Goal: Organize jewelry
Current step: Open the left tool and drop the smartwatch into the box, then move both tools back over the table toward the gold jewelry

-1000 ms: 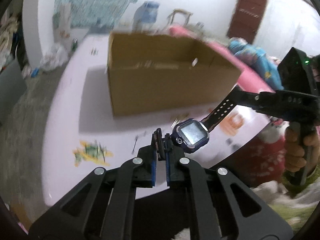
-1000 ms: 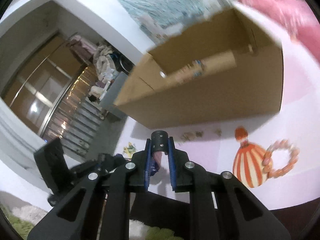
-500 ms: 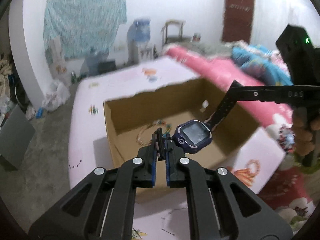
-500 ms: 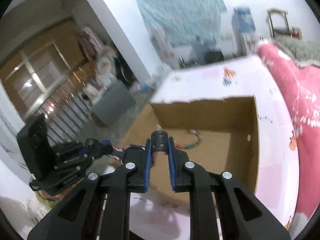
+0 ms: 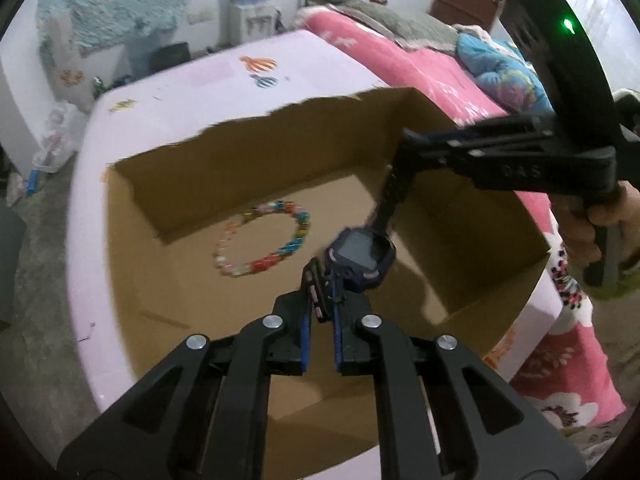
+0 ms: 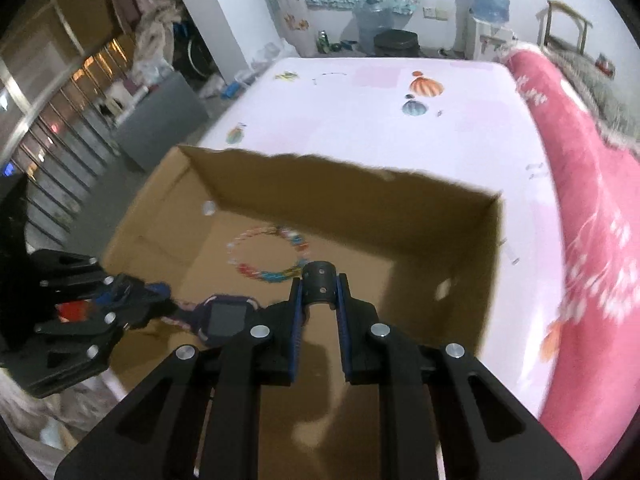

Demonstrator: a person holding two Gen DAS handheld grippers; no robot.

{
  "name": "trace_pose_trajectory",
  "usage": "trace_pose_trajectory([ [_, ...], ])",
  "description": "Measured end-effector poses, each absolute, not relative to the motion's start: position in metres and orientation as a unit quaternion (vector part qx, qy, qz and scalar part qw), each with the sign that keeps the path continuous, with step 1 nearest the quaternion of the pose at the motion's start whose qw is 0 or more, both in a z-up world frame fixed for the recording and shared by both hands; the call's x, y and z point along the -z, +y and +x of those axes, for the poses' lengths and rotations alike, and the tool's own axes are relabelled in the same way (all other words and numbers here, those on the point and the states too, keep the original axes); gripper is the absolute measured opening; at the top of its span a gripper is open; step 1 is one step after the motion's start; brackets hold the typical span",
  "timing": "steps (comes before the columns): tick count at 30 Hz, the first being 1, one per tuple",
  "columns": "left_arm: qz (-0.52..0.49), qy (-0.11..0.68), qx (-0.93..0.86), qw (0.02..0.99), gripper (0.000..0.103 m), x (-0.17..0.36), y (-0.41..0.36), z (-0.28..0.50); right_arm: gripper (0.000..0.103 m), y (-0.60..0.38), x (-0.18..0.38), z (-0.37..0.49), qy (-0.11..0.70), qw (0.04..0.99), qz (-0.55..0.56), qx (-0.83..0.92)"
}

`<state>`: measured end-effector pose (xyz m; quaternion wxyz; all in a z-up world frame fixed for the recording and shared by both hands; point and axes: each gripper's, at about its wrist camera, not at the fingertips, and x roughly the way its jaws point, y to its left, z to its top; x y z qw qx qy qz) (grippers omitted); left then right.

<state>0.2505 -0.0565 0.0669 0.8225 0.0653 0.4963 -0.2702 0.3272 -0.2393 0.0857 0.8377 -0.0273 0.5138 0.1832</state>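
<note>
A purple smartwatch [image 5: 360,254] hangs face-up over an open cardboard box [image 5: 260,168], stretched between both grippers. My left gripper [image 5: 320,308] pinches one strap end between its blue pads, and its jaws are opening. My right gripper [image 6: 320,292] grips the black end of the other strap, its jaws opening too. In the right wrist view the watch [image 6: 224,318] sits lower left, with the left gripper [image 6: 120,304] beyond it. A ring of coloured beads, a bracelet [image 5: 300,228], lies flat on the box floor [image 6: 360,280].
The box stands on a pale pink table [image 6: 360,120] printed with balloons. A pink floral blanket [image 6: 592,200] borders the table on the right. A person's hand [image 5: 592,220] holds the right gripper's handle. Room clutter and a water dispenser lie far behind.
Both grippers carried the watch from in front of the box's side wall to above its open top. The bead bracelet inside came into view. Both pairs of pads stand slightly wider.
</note>
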Motion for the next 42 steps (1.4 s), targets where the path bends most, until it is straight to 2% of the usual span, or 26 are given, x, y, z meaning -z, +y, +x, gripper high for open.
trace_pose_trajectory([
  [3,0.048,0.521,0.291,0.801,0.018,-0.060,-0.070,0.255,0.035,-0.242,-0.087,0.339,0.508,0.842,-0.073,-0.164],
  [5,0.044,0.530,0.298,0.793,0.022,-0.054,-0.077,0.258,0.035,-0.246,-0.090,0.343,0.498,0.848,-0.098,-0.152],
  [7,0.035,0.539,0.305,0.784,0.037,-0.049,-0.080,0.256,0.035,-0.251,-0.093,0.345,0.496,0.850,-0.097,-0.146],
  [12,0.026,0.538,0.299,0.788,0.045,-0.046,-0.075,0.250,0.035,-0.264,-0.109,0.336,0.473,0.867,-0.085,-0.133],
  [17,0.019,0.511,0.280,0.813,0.049,-0.062,-0.055,0.238,0.035,-0.280,-0.125,0.317,0.452,0.881,-0.056,-0.125],
  [18,0.019,0.505,0.276,0.817,0.052,-0.065,-0.052,0.236,0.039,-0.283,-0.128,0.313,0.448,0.884,-0.048,-0.123],
  [19,0.018,0.492,0.267,0.829,0.056,-0.073,-0.044,0.229,0.050,-0.288,-0.133,0.303,0.441,0.889,-0.035,-0.121],
  [21,0.018,0.473,0.258,0.842,0.060,-0.086,-0.034,0.222,0.060,-0.295,-0.143,0.285,0.423,0.896,-0.008,-0.132],
  [23,0.018,0.447,0.244,0.860,0.067,-0.100,-0.022,0.209,0.061,-0.300,-0.151,0.269,0.412,0.900,0.012,-0.140],
  [25,0.017,0.424,0.230,0.876,0.074,-0.113,-0.009,0.194,0.069,-0.304,-0.160,0.247,0.394,0.907,0.034,-0.145],
  [30,0.018,0.395,0.208,0.895,0.083,-0.121,0.017,0.144,0.083,-0.306,-0.171,0.181,0.351,0.919,0.070,-0.164],
  [36,0.005,0.420,0.188,0.888,0.089,-0.089,0.035,0.098,0.092,-0.284,-0.140,0.120,0.355,0.920,0.064,-0.156],
  [42,0.032,0.495,0.123,0.859,0.089,-0.011,0.024,0.091,0.092,-0.231,-0.050,0.096,0.449,0.884,0.014,-0.132],
])
